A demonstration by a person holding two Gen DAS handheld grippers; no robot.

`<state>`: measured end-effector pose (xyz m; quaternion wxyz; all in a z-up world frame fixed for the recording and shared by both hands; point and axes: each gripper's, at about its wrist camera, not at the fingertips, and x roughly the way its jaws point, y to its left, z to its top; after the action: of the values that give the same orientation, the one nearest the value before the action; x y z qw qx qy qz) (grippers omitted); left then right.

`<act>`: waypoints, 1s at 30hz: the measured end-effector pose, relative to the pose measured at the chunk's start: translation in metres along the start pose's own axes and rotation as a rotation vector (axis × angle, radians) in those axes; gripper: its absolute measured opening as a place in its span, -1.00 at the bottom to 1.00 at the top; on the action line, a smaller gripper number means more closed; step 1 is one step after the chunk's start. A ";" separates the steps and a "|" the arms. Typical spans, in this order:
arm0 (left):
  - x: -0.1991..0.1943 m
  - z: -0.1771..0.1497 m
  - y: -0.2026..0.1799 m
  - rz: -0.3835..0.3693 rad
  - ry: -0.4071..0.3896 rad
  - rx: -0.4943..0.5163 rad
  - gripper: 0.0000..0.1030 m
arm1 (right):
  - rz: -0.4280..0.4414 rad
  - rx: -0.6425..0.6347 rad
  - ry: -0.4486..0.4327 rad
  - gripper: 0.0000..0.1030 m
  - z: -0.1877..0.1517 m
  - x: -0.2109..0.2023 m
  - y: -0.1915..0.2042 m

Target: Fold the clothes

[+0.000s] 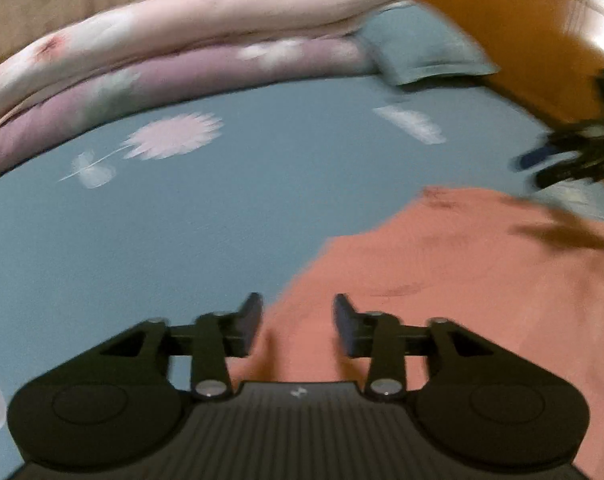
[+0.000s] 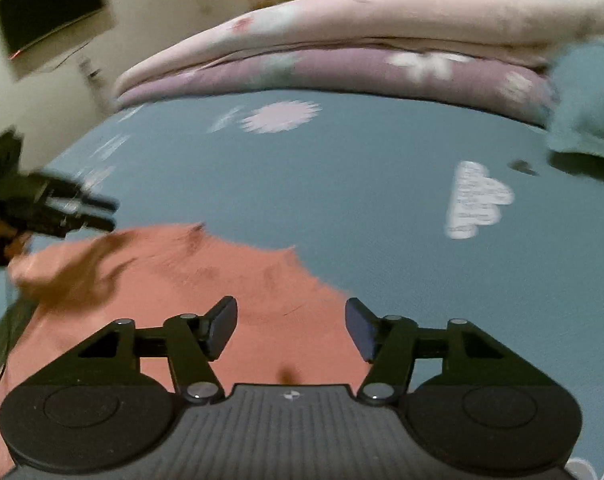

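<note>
Folded quilts (image 1: 190,40) and seemingly a pillow (image 1: 425,48) beyond garment (image 1: 441,264).

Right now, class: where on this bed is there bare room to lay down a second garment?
The widest free patch is blue floral sheet between the salmon-pink garment and the folded pink and mauve quilts. It is crowded by the teal pillow and both grippers.
</note>
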<state>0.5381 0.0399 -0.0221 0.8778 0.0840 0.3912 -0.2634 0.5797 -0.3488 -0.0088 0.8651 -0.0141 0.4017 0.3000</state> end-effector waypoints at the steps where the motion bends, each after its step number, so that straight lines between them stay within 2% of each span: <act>1: -0.003 -0.006 -0.012 -0.035 0.003 0.018 0.10 | 0.000 -0.026 0.021 0.39 -0.008 0.002 0.011; 4: 0.006 -0.039 -0.041 -0.080 0.092 0.071 0.11 | -0.028 -0.078 0.111 0.40 -0.039 0.020 0.033; 6: 0.007 -0.067 -0.044 -0.033 0.122 0.086 0.13 | -0.083 -0.090 0.141 0.48 -0.060 0.027 0.035; 8: -0.010 -0.089 -0.042 0.025 0.077 0.099 0.13 | -0.129 -0.105 0.096 0.52 -0.080 0.013 0.035; 11: -0.029 -0.103 -0.036 0.126 0.113 0.064 0.18 | -0.231 -0.043 0.093 0.55 -0.098 -0.014 0.036; 14: -0.044 -0.095 -0.044 0.172 0.119 0.055 0.11 | -0.306 -0.007 0.076 0.59 -0.103 -0.026 0.055; 16: -0.050 -0.086 -0.058 0.113 0.041 0.038 0.12 | -0.239 0.030 0.020 0.67 -0.105 -0.030 0.077; 18: -0.043 -0.082 -0.072 0.043 0.014 0.020 0.17 | -0.192 0.051 0.009 0.69 -0.112 -0.026 0.097; 20: -0.030 -0.086 -0.088 0.043 0.045 0.034 0.17 | -0.165 0.058 0.029 0.69 -0.123 -0.018 0.115; 23: -0.020 -0.107 -0.092 0.096 0.106 -0.018 0.23 | -0.222 0.043 0.024 0.77 -0.145 -0.025 0.121; 26: -0.042 -0.128 -0.088 0.117 0.084 -0.137 0.25 | -0.254 0.091 0.041 0.85 -0.165 -0.049 0.120; 28: -0.056 -0.133 -0.094 0.135 0.081 -0.163 0.25 | -0.266 0.134 0.042 0.86 -0.170 -0.063 0.124; 30: -0.063 -0.131 -0.106 0.129 0.054 -0.157 0.26 | -0.269 0.166 0.003 0.89 -0.169 -0.066 0.127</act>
<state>0.3628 0.0211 -0.0584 0.8859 0.0468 0.4280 -0.1726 0.3634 -0.3233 -0.0491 0.8952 0.0032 0.4207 0.1473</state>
